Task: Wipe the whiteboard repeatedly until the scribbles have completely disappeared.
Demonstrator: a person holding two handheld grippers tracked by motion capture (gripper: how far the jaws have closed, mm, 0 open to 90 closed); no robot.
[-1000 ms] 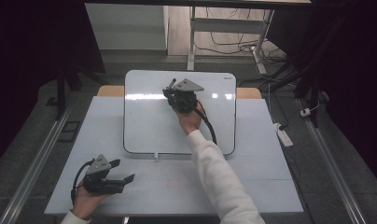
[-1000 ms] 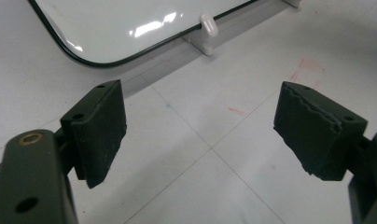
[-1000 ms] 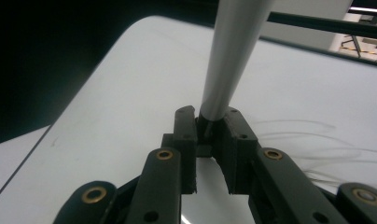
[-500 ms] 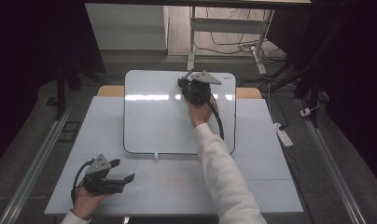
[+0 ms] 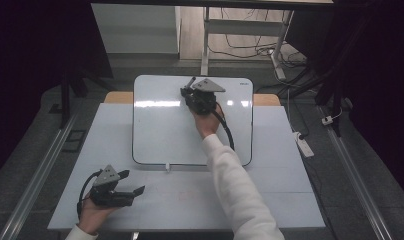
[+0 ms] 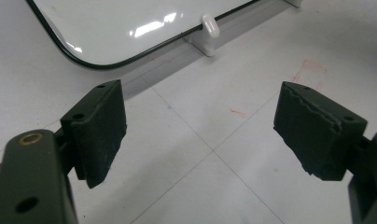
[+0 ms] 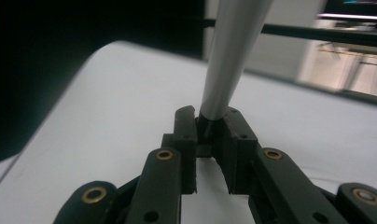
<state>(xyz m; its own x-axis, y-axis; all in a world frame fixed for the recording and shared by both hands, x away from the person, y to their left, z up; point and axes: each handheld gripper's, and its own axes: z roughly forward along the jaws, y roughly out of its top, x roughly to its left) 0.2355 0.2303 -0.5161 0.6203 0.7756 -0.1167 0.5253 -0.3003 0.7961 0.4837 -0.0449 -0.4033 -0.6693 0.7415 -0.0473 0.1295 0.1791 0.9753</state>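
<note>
a white worktop [image 5: 270, 195] carrying a glossy whiteboard [image 5: 160, 135] with rounded corners and a dark rim, which covers its far middle. a small white clip [image 6: 210, 25] sits at the board's near edge. faint red marks [image 6: 312, 70] and thin seam lines cross the bare surface in front.

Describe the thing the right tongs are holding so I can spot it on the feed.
Find the glossy white rounded whiteboard on the pale table. Near its far edge, the right tongs pinch a slim grey marker-like stick, the one thin rod standing off the board.
</note>
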